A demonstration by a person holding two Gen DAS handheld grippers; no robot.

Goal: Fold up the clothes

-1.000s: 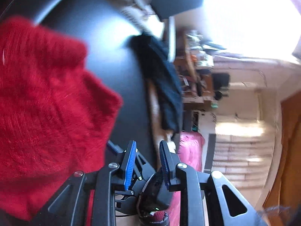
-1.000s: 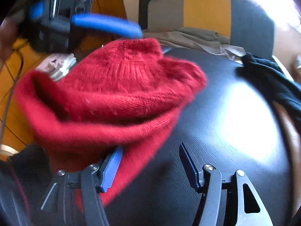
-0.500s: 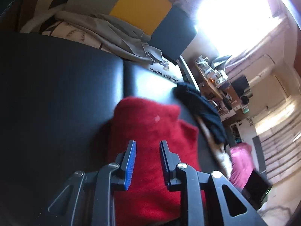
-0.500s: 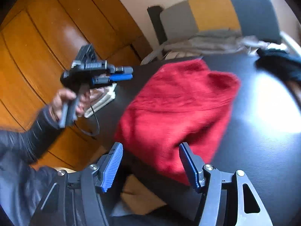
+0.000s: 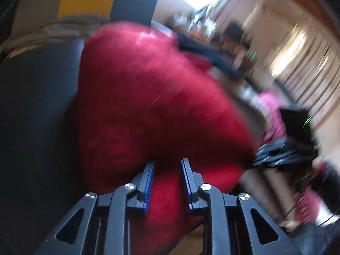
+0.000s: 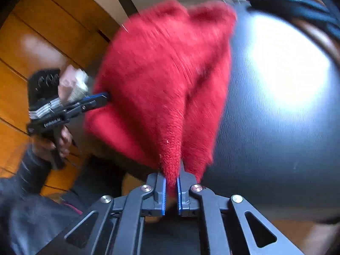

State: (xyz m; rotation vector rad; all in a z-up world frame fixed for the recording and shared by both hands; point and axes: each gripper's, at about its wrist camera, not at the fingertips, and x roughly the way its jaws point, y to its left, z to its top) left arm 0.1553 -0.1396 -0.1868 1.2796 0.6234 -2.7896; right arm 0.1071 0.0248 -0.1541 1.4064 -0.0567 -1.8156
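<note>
Now, sweater: the fluffy red knitted sweater [image 6: 167, 72] lies bunched on the dark glossy desk [image 6: 276, 116], its near end hanging off the front edge.
Right tool: the right tool [image 6: 170, 188] has its blue-padded fingers together on a pinched ridge of red knit at that near end.
Left tool: the left tool [image 5: 166, 182] has its blue pads a little apart, red wool between and under them; its own view is too blurred to tell whether they grip. From the right wrist view its tips [image 6: 99, 98] reach the sweater's left edge, with the person's hand [image 6: 55, 142] on the grip.
Behind: a dark blue garment [image 6: 297, 10] sits at the desk's far right corner.
</note>
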